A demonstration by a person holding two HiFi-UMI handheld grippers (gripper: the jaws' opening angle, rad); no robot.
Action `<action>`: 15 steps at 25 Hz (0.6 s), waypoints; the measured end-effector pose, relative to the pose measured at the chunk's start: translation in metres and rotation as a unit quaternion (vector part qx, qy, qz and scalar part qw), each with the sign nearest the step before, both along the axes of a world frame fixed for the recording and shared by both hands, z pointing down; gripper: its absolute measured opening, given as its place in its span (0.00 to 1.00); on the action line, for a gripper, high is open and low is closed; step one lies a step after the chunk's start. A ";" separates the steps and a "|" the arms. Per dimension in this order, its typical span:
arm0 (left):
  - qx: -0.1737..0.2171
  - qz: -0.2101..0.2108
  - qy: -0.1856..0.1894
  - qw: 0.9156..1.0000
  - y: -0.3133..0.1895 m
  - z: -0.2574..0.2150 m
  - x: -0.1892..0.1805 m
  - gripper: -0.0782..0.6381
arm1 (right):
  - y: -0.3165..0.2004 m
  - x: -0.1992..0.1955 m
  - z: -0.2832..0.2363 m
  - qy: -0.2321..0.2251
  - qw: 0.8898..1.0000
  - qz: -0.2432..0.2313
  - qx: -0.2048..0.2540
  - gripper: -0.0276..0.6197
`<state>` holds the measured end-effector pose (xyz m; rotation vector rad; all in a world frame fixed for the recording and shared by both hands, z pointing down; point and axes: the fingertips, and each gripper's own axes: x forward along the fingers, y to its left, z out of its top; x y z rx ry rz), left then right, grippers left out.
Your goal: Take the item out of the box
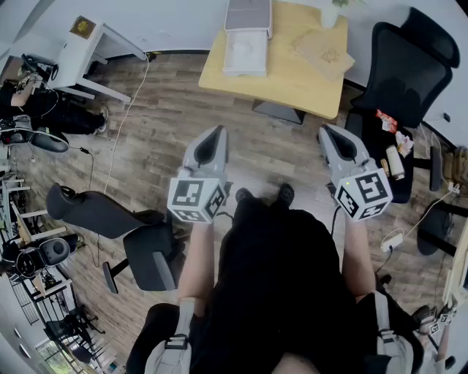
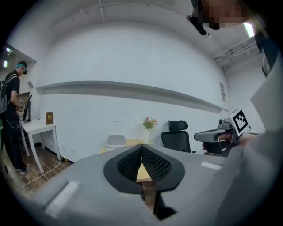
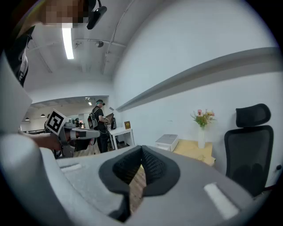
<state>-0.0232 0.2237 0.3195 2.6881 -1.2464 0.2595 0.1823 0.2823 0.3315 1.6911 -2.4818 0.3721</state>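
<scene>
A grey-lidded box [image 1: 247, 13] and a white box [image 1: 245, 51] lie on the far left part of a light wooden table [image 1: 292, 84]. What is inside them does not show. The box [image 2: 116, 141] looks small and distant in the left gripper view, and it [image 3: 167, 141] looks the same in the right gripper view. I hold both grippers at waist height, well short of the table, pointing towards it. My left gripper [image 1: 217, 133] [image 2: 142, 146] is shut and empty. My right gripper [image 1: 327, 131] [image 3: 141, 148] is also shut, with nothing held.
A flat brown cardboard piece [image 1: 323, 50] and a vase of flowers [image 3: 202, 123] share the table. A black office chair [image 1: 398, 69] stands right of it, another chair [image 1: 110, 215] at my left. A person [image 2: 13, 119] stands at a white desk [image 1: 88, 44] far left.
</scene>
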 end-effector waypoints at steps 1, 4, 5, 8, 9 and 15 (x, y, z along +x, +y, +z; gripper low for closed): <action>0.002 -0.001 0.001 1.000 0.000 -0.002 0.000 0.12 | 0.002 0.000 -0.001 0.000 1.000 -0.001 0.001 0.05; 0.005 -0.004 0.001 1.000 0.000 -0.004 0.002 0.12 | 0.007 0.003 -0.003 0.001 1.000 -0.004 0.003 0.05; 0.004 -0.005 -0.001 1.000 0.001 -0.003 0.002 0.12 | 0.009 0.005 -0.003 0.002 1.000 -0.004 0.004 0.05; 0.000 -0.006 -0.005 1.000 0.005 -0.002 0.001 0.12 | 0.015 0.006 -0.003 0.002 1.000 -0.006 0.004 0.05; -0.001 -0.006 -0.006 1.000 0.005 -0.003 0.001 0.12 | 0.016 0.005 -0.003 0.003 1.000 -0.008 0.005 0.05; -0.001 -0.010 -0.003 1.000 0.012 -0.006 -0.002 0.12 | 0.017 0.009 -0.001 -0.032 0.999 0.005 -0.004 0.05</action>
